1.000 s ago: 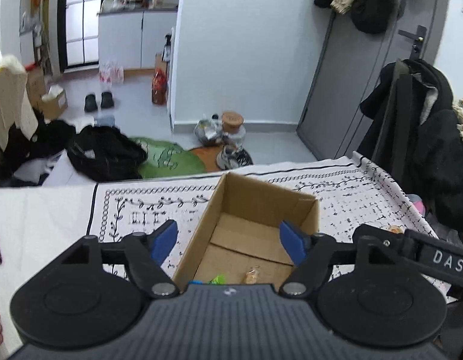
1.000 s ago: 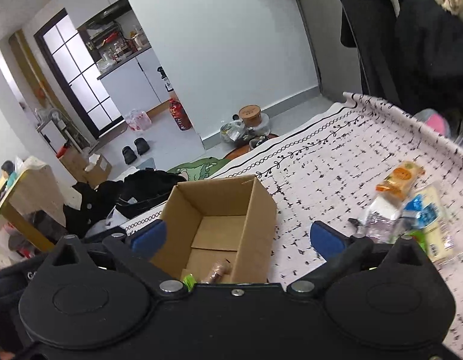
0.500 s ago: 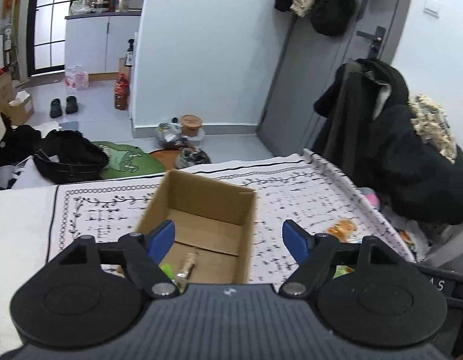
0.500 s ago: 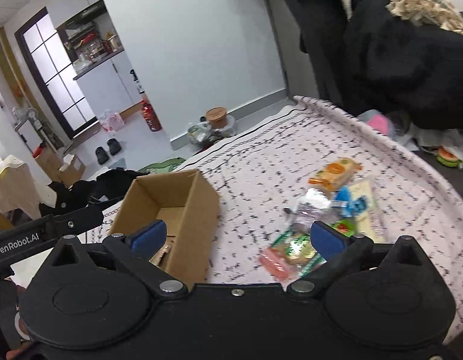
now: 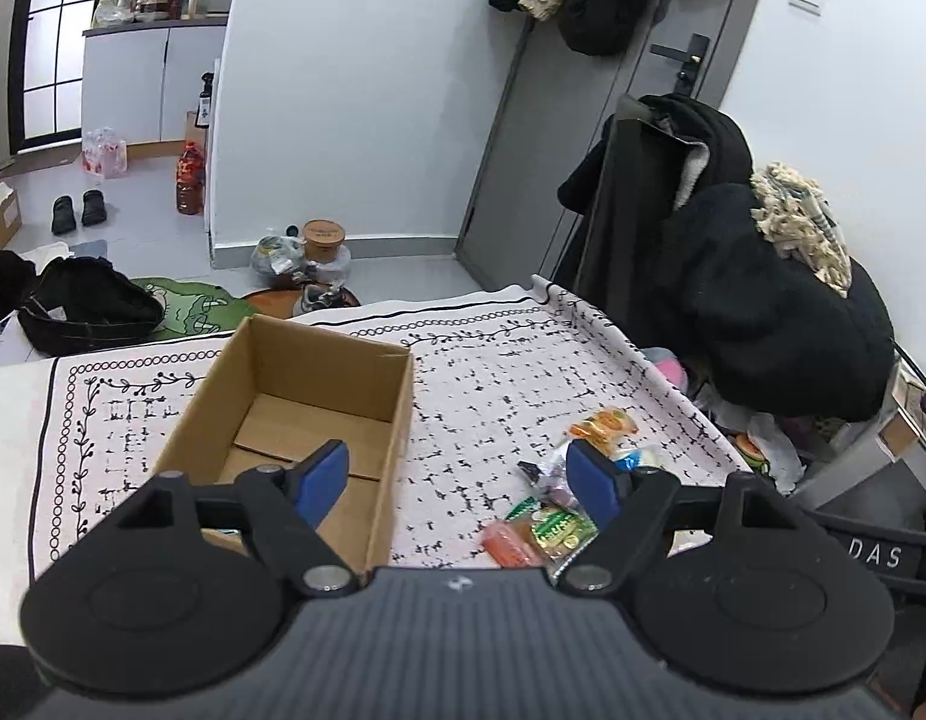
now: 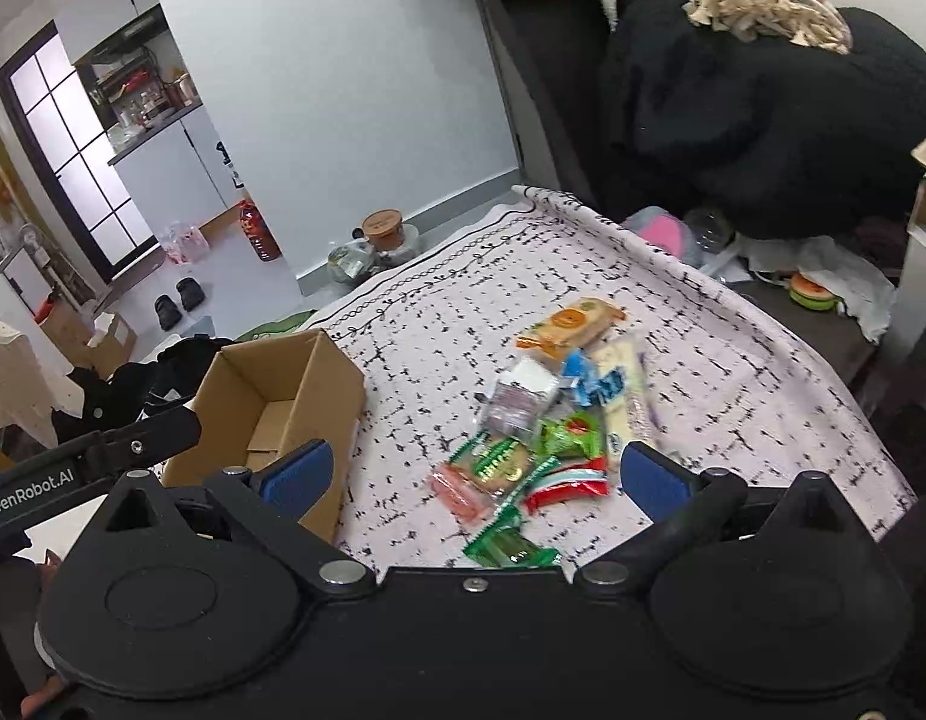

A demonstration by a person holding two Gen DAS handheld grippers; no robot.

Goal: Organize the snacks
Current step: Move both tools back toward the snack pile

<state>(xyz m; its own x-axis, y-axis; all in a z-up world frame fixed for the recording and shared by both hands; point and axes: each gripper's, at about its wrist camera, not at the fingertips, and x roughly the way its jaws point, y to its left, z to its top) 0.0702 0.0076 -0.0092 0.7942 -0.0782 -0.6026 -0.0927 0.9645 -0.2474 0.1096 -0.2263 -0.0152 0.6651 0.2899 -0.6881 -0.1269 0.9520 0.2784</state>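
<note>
left claw (image 5: 456, 477): blue rubber-faced fingers spread wide, nothing between them, hovering over the near edge of the box and the cloth. right claw (image 6: 472, 477): fingers likewise wide apart, empty, above the snack pile.

cardboard box (image 5: 396, 414): plain brown corrugated, rectangular, open top, matte; floor flaps show inside. sits on the desk's cloth (image 5: 493, 372), white fabric printed with black dashes and a vine border.

snacks (image 6: 547, 414): loose heap of crinkly glossy wrappers on the cloth, just right of the box, not touching it. orange flat packet (image 6: 571, 327) at the far end; silver foil pouch (image 6: 514, 405) in the middle; green packets (image 6: 499, 462) and a red-white one (image 6: 565, 483) nearest. a long pale strip packet (image 6: 625, 390) lies along the right side, slightly blurred.
</note>
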